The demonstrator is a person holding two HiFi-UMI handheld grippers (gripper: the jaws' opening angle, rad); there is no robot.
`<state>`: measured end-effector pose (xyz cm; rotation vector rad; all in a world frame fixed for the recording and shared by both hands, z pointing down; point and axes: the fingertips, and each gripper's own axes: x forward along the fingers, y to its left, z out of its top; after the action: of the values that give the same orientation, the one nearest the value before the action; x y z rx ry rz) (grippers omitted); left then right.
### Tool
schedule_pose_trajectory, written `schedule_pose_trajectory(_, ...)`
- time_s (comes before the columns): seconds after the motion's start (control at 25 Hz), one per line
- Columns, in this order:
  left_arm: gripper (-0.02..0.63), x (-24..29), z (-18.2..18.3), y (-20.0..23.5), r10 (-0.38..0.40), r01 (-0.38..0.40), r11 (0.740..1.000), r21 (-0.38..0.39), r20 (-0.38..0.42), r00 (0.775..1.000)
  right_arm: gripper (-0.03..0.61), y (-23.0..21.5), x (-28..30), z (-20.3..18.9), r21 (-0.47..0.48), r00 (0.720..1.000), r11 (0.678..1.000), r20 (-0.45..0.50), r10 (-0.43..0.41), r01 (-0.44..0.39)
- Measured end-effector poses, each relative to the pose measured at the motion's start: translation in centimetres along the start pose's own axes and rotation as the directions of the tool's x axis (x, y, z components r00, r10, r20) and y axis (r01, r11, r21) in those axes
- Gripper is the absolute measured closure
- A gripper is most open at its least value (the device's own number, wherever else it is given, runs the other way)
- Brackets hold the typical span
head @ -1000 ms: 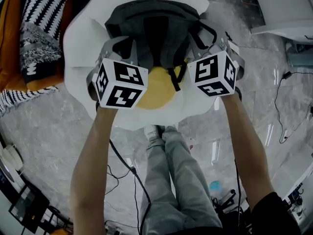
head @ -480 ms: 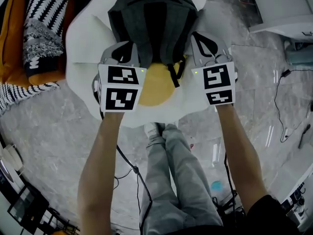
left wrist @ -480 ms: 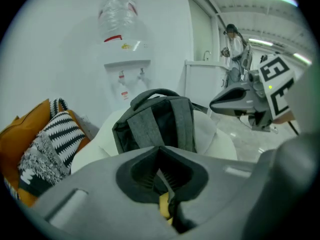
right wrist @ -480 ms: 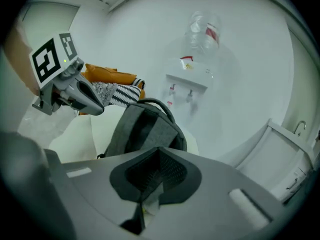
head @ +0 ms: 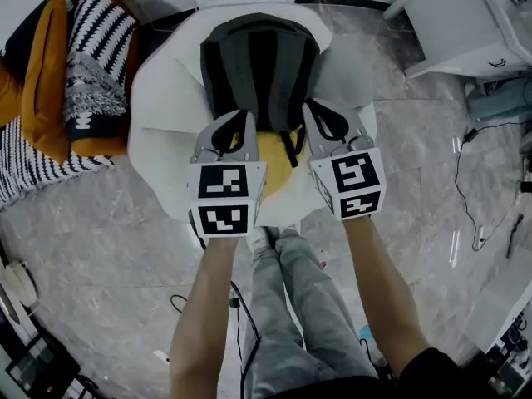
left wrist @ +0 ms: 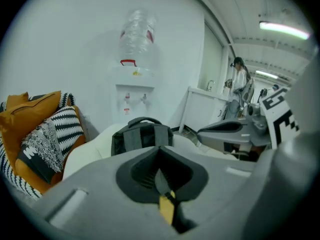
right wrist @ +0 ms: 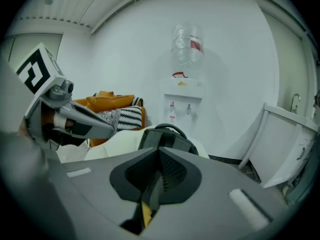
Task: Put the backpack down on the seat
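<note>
A dark grey backpack (head: 259, 65) stands upright on the white round seat (head: 166, 131), its back leaning on the backrest and its base on a yellow cushion (head: 270, 152). In both gripper views the backpack (left wrist: 142, 134) (right wrist: 167, 136) sits just beyond the jaws. My left gripper (head: 243, 117) is shut at its lower left corner. At the lower right corner my right gripper (head: 314, 110) is shut, with a black strap loop (head: 334, 125) lying against its fingers. Neither pair of pads shows a thing clamped between them.
Orange and black-and-white striped cushions (head: 75, 81) are piled left of the seat. A white cabinet (head: 465, 23) stands at the right, and a water dispenser (right wrist: 182, 96) stands against the wall behind the seat. Cables (head: 474, 189) trail over the marble floor. The person's legs (head: 291, 289) are below.
The right gripper's jaws have closed. Both grippers have drawn back toward the person while the backpack stays on the seat, now seen from farther away.
</note>
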<state>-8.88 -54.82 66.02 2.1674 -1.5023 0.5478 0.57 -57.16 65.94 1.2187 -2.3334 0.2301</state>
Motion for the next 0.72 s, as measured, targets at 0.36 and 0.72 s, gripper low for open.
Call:
schedule_pose_trajectory(0.36,0.614,-8.9,7.5,-3.7,-0.089,0.102,0.991,-0.085,0.142,0.986,0.571,3.2,-8.0,8.0,-0.007,0.999,1.000,0.046,0.022,-0.022)
schedule_pose_trajectory(0.72,0.615,-18.0,14.1,-7.2,-0.074,0.086,0.995,-0.040,0.239,0.968,0.571,3.6,-15.6,18.0,0.060,0.987,0.997,0.156,0.038,-0.048)
